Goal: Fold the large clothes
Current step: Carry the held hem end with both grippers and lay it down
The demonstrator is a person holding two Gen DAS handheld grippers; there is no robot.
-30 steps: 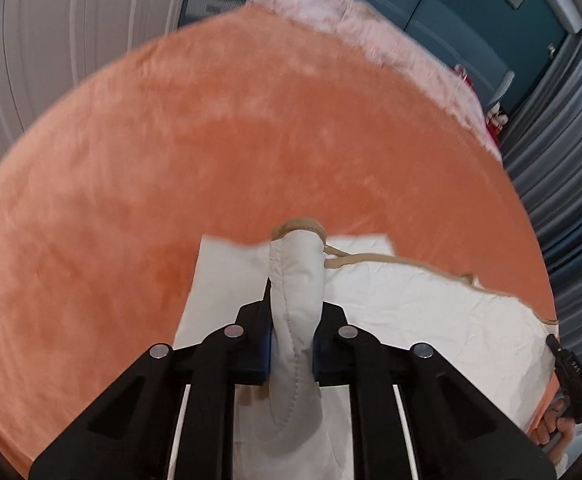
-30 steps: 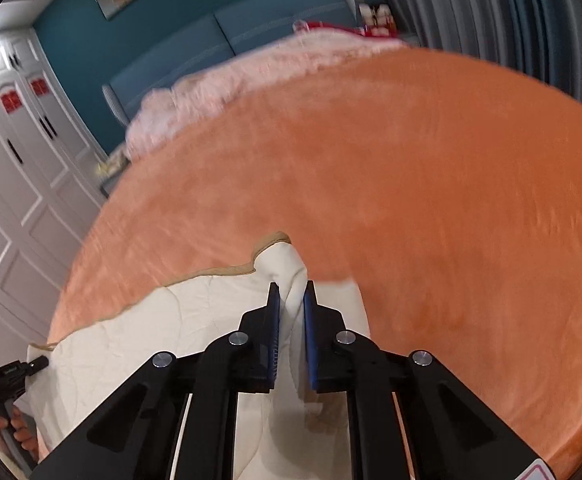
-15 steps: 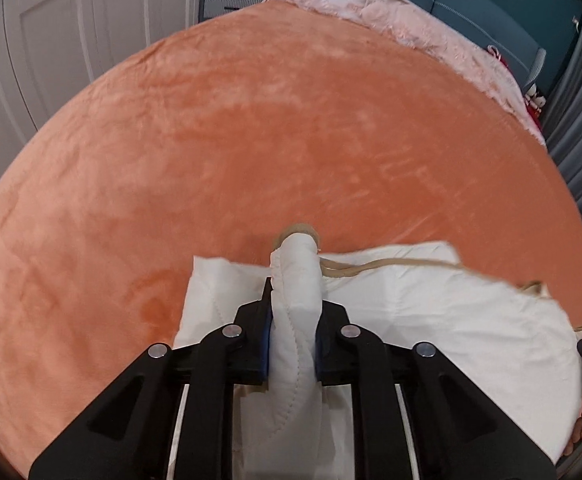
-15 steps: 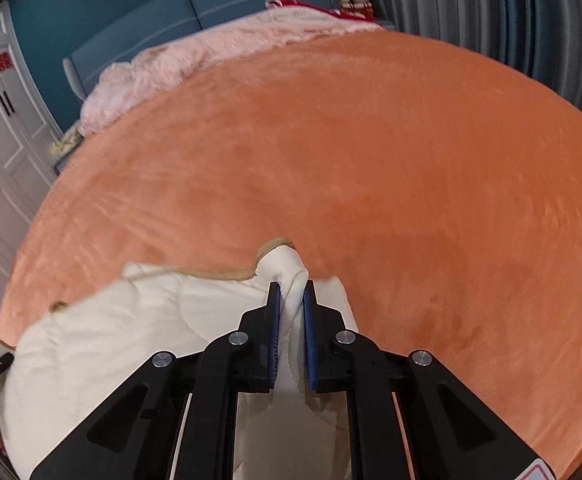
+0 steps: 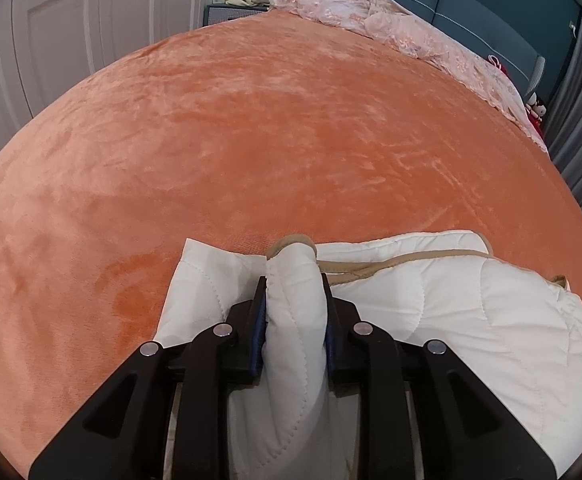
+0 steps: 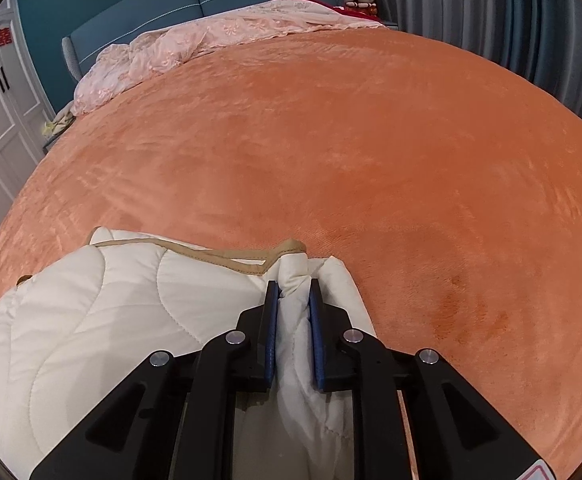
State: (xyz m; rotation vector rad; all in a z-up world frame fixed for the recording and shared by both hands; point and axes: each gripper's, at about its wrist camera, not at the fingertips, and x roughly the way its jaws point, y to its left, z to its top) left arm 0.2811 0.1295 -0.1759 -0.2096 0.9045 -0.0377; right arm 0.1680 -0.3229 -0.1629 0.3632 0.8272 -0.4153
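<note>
The white quilted garment [image 5: 451,320] with its tan trim [image 5: 403,261] lies bunched at the near edge of the orange blanket [image 5: 271,140]. My left gripper [image 5: 294,304] pinches one thick fold of it between the blue pads, fingers pointing toward the far headboard [image 5: 491,4]. My right gripper [image 6: 293,304] is pressed on another fold at the right end of the garment [image 6: 111,300]. Far away on the blanket [image 6: 371,140], a pink lace cover [image 6: 211,36] lies against the headboard.
</note>
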